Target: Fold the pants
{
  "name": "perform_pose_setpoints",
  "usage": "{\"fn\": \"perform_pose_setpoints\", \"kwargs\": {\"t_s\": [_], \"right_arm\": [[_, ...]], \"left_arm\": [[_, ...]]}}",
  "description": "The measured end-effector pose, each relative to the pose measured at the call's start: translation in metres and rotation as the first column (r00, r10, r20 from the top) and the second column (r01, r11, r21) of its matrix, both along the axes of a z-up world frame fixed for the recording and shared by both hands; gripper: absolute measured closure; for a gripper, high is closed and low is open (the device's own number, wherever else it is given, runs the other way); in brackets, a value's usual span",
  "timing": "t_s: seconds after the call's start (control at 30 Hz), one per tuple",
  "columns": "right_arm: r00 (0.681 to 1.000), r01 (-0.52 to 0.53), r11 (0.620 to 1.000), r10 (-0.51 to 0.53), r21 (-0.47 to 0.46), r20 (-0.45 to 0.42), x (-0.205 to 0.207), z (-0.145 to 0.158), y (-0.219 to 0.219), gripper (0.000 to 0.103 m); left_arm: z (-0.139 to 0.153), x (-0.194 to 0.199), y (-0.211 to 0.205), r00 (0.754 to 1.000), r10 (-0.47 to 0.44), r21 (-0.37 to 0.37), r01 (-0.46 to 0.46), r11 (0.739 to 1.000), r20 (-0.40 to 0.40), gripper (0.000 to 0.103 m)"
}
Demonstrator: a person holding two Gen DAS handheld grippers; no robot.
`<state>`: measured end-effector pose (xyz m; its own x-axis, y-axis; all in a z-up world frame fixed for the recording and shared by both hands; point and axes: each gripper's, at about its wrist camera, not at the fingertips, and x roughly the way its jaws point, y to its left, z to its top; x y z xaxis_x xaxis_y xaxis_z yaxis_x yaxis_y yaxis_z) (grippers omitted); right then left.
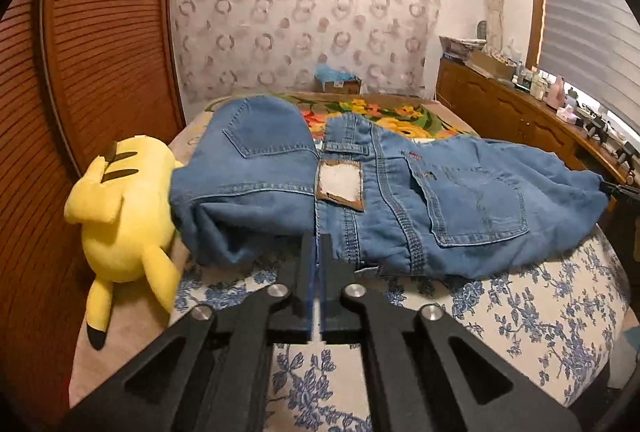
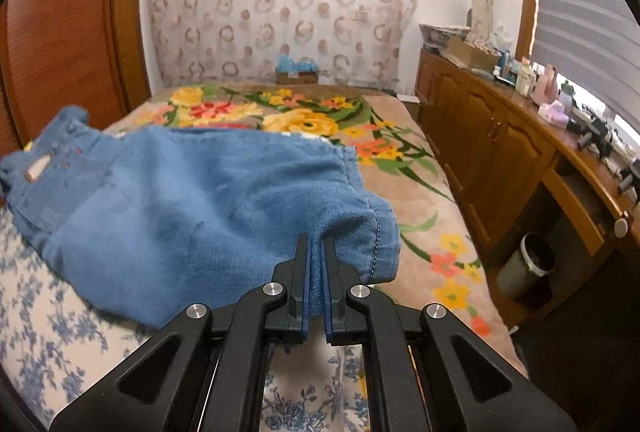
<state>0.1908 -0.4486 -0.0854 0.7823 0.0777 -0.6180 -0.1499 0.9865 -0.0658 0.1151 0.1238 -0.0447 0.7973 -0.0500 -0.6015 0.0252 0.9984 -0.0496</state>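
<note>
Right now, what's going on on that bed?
A person with a claw in each hand is folding blue jeans on the bed. The left claw is shut on the waistband edge near the leather patch. The right claw is shut on denim at the hemmed leg end, which is lifted off the bed. A yellow plush toy lies beside the jeans. The fold isn't laid down yet.

Both grippers clamped, angled downward
</note>
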Motion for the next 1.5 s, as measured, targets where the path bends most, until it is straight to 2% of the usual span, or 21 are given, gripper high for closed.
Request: {"fn": "perform_pose_setpoints", "kwargs": {"t_s": [0.07,0.13,0.23,0.33,0.63,0.73,0.8,0.83,0.93,1.0,1.2,1.5], "right_arm": [[1.0,0.006,1.0,-0.006,-0.002,-0.006,0.003,-0.007,0.001,0.101],[1.0,0.014,1.0,-0.014,0.0,-0.014,0.005,-0.013,-0.001,0.101],[1.0,0.008,1.0,-0.008,0.001,-0.017,0.005,-0.016,-0.002,0.101],[1.0,-0.001,1.0,0.001,-0.007,-0.012,0.005,-0.017,-0.002,0.101],[1.0,-0.01,1.0,0.009,-0.016,-0.026,0.004,-0.03,0.002,0.101],[1.0,-0.012,1.0,0.012,-0.011,-0.027,0.004,-0.032,0.001,0.101],[1.0,-0.012,1.0,0.012,-0.008,-0.026,0.004,-0.031,0.002,0.101],[1.0,-0.015,1.0,0.014,-0.007,-0.024,0.003,-0.032,0.001,0.101],[1.0,-0.014,1.0,0.014,-0.005,-0.023,0.002,-0.032,0.001,0.101],[1.0,-0.01,1.0,0.01,0.006,-0.015,0.002,-0.03,0.0,0.101],[1.0,-0.014,1.0,0.014,0.012,0.024,-0.007,-0.013,-0.007,0.101],[0.995,-0.079,0.997,0.079,0.004,0.06,-0.055,0.012,0.001,0.101]], "left_arm": [[-0.006,0.004,-0.008,0.999,-0.032,-0.006,0.031,0.999,-0.019,0.082],[-0.015,0.011,-0.013,0.998,-0.047,-0.014,0.046,0.999,-0.042,0.072],[-0.031,0.03,-0.015,0.993,-0.057,-0.026,0.055,0.998,-0.101,0.067],[-0.042,0.042,-0.016,0.991,-0.034,-0.001,0.034,0.999,-0.127,0.065],[-0.057,0.06,-0.025,0.978,-0.067,-0.034,0.062,0.998,-0.196,0.065],[-0.055,0.055,-0.032,0.982,-0.079,-0.017,0.077,0.997,-0.171,0.066],[-0.056,0.052,-0.037,0.984,-0.084,0.008,0.086,0.996,-0.159,0.076],[-0.055,0.049,-0.039,0.985,-0.089,0.011,0.092,0.996,-0.151,0.089],[-0.044,0.036,-0.044,0.992,-0.073,0.034,0.077,0.996,-0.104,0.095],[-0.028,0.021,-0.046,0.998,-0.055,0.041,0.057,0.998,-0.044,0.095],[0.006,-0.011,-0.033,0.999,-0.025,0.011,0.024,1.0,0.036,0.095],[0.01,-0.061,-0.004,1.0,-0.012,-0.027,0.013,1.0,0.028,0.095]]}}
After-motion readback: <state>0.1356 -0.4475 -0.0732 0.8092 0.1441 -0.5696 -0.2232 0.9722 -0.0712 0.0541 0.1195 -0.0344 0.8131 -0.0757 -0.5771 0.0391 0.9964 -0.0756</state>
